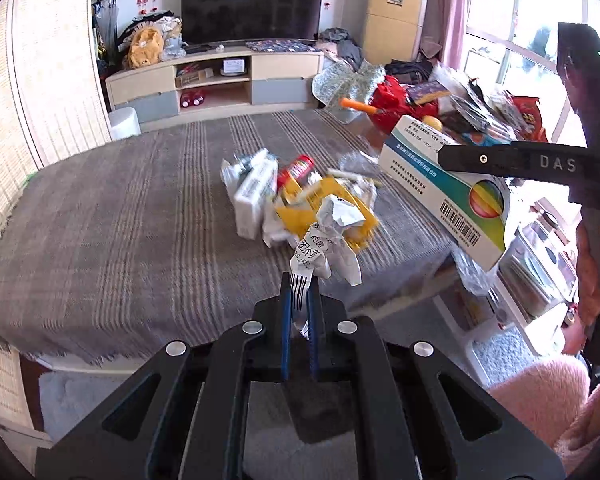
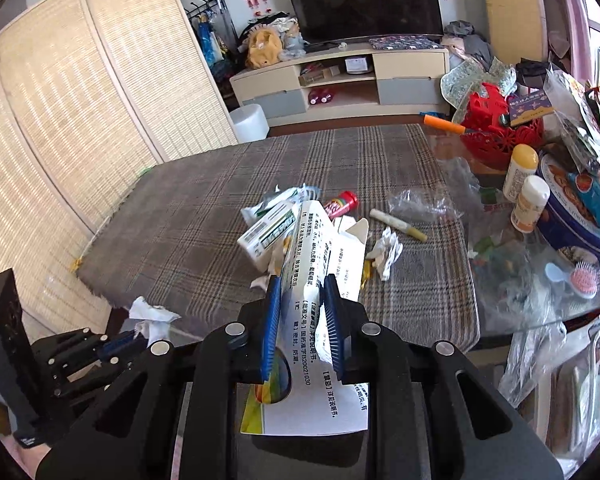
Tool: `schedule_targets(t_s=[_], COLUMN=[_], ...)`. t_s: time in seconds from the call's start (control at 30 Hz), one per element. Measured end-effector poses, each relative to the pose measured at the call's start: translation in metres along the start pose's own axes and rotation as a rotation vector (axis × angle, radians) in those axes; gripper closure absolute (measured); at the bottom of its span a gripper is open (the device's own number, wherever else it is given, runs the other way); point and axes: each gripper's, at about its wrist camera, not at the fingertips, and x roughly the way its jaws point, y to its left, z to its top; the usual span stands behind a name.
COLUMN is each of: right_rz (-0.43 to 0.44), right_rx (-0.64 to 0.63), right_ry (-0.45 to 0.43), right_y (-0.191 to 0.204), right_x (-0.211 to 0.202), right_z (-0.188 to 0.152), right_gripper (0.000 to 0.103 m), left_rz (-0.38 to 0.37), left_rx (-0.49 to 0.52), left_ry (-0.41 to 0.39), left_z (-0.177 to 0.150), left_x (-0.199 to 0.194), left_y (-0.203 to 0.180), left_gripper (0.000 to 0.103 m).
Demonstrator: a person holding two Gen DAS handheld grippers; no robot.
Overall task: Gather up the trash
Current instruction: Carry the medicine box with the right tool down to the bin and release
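Left gripper [image 1: 300, 280], black with blue pads, clenched on a crumpled white printed paper slip [image 1: 324, 240], held above the grey plaid tablecloth [image 1: 120, 220]. Right gripper [image 2: 302, 292] grasping a flattened white medicine carton with a rainbow emblem [image 2: 312, 280], its pads pressed on the carton's sides. Beyond them on the cloth lies a heap of remaining trash [image 2: 284, 220]: a small white box, a red can, a yellowish pen and crumpled paper

Bright window daylight, fisheye warp, motion blur
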Motion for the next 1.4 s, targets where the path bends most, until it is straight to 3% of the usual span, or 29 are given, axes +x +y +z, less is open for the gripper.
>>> schedule_targets(t_s=[0.33, 0.67, 0.87, 1.1, 1.2, 1.3, 1.4], right_rz=[0.016, 0.026, 0.042, 0.04, 0.039, 0.034, 0.021], right_rx=[0.02, 0.107, 0.154, 0.199, 0.213, 0.224, 0.235], right_ry=[0.059, 0.183, 0.226, 0.285, 0.304, 0.311, 0.305], right_y=[0.009, -0.014, -0.028, -0.039, -0.041, -0.044, -0.047], right_x=[-0.012, 0.054, 0.105, 0.141, 0.151, 0.155, 0.154], right_z=[-0.104, -0.167, -0.184, -0.188, -0.187, -0.187, -0.185], right_gripper=[0.08, 0.08, 0.08, 0.077, 0.077, 0.058, 0.057], left_rz=[-0.06, -0.091, -0.098, -0.091, -0.084, -0.076, -0.07], left_rx=[-0.048, -0.128, -0.152, -0.161, -0.155, -0.154, -0.162], left_ry=[0.117, 0.261, 0.346, 0.411, 0.415, 0.414, 0.412], left_z=[-0.081, -0.138, -0.157, -0.158, -0.156, -0.154, -0.154], left_x=[0.017, 0.085, 0.138, 0.173, 0.179, 0.18, 0.176], left_y=[-0.024, -0.021, -0.012, -0.009, -0.01, -0.008, -0.003], left_gripper=[0.097, 0.097, 0.097, 0.095, 0.087, 0.07, 0.068])
